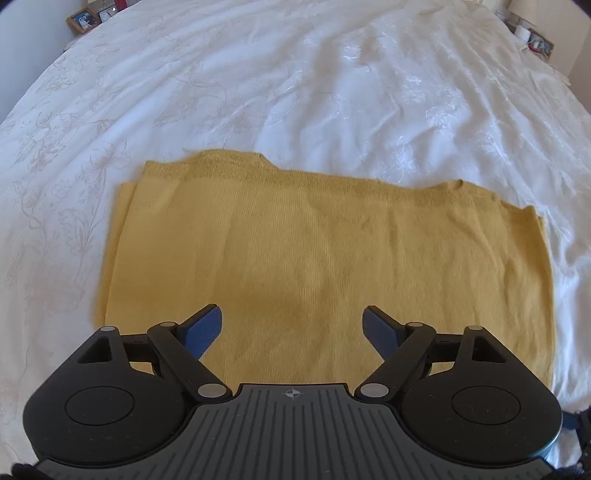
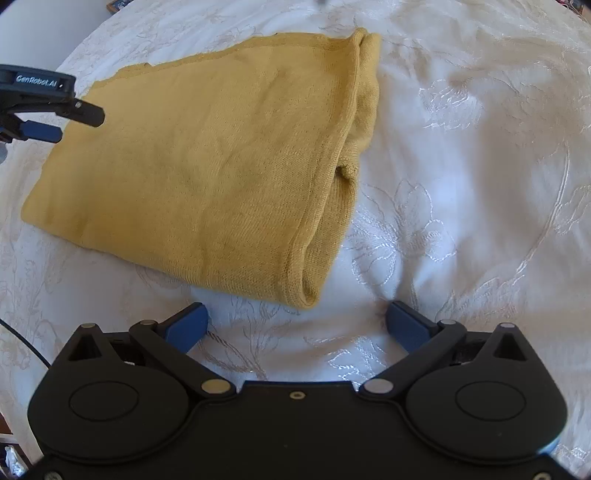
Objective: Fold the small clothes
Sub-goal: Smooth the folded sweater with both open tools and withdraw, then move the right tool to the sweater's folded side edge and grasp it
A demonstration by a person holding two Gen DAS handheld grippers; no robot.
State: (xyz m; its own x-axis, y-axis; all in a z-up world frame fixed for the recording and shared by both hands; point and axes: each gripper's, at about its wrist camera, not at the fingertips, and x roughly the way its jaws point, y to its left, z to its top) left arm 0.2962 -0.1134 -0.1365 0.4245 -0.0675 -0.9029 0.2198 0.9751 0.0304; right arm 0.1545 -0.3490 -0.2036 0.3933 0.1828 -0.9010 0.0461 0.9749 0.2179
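Observation:
A mustard-yellow knit garment (image 1: 325,258) lies folded into a flat rectangle on the white bedspread (image 1: 258,92). My left gripper (image 1: 292,325) is open and empty, hovering over the garment's near edge. In the right wrist view the same garment (image 2: 207,162) lies ahead and to the left, its layered folded edge (image 2: 332,192) facing right. My right gripper (image 2: 297,325) is open and empty over the bedspread (image 2: 461,184), just short of the garment's near corner. The left gripper (image 2: 55,122) shows at the far left of that view, above the garment's edge.
The bed fills both views, its white embroidered cover wrinkled. A framed photo (image 1: 83,20) stands on a surface at the far left corner. Small items (image 1: 532,37) sit on a surface at the far right.

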